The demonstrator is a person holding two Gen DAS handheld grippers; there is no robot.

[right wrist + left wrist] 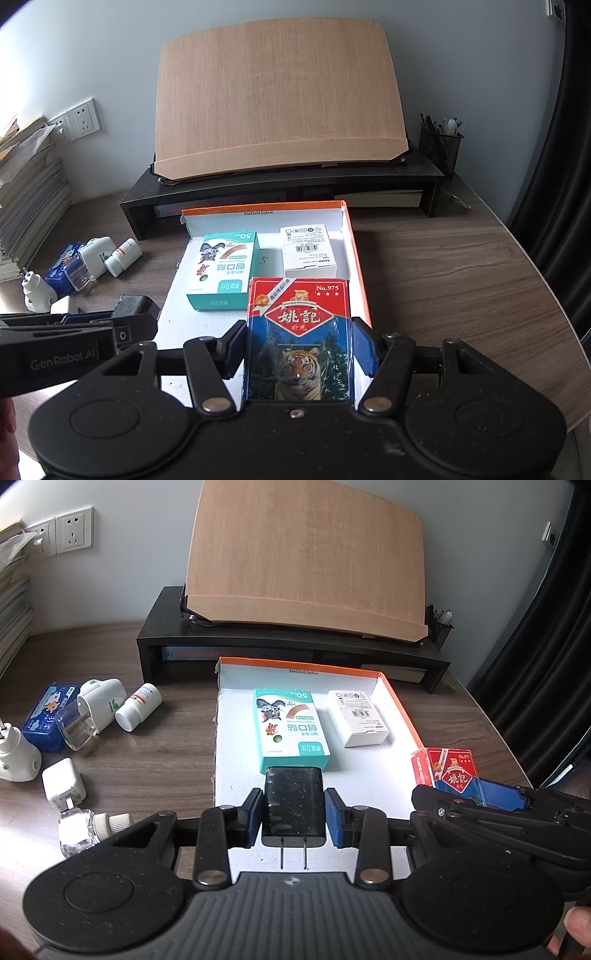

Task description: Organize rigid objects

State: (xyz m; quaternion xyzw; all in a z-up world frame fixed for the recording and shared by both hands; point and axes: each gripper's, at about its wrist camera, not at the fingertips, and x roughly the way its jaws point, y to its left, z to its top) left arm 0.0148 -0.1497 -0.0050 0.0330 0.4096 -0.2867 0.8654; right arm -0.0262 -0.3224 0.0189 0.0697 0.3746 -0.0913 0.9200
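Note:
My left gripper (293, 810) is shut on a black plug adapter (293, 801), prongs toward the camera, held over the near part of the white tray (236, 768) with orange rim. My right gripper (299, 349) is shut on a pack of playing cards (299, 332) with a tiger picture, held over the tray's near right side. Inside the tray lie a teal plaster box (290, 731) and a white box (356, 716). In the left wrist view the card pack (448, 771) and right gripper show at the right.
On the wooden desk, left of the tray, lie a blue box (48, 716), a white plug-in vaporizer (98, 707), a pill bottle (138, 707), a white charger (64, 786) and a small clear bottle (88, 829). A black monitor riser (295, 642) with a wooden board stands behind.

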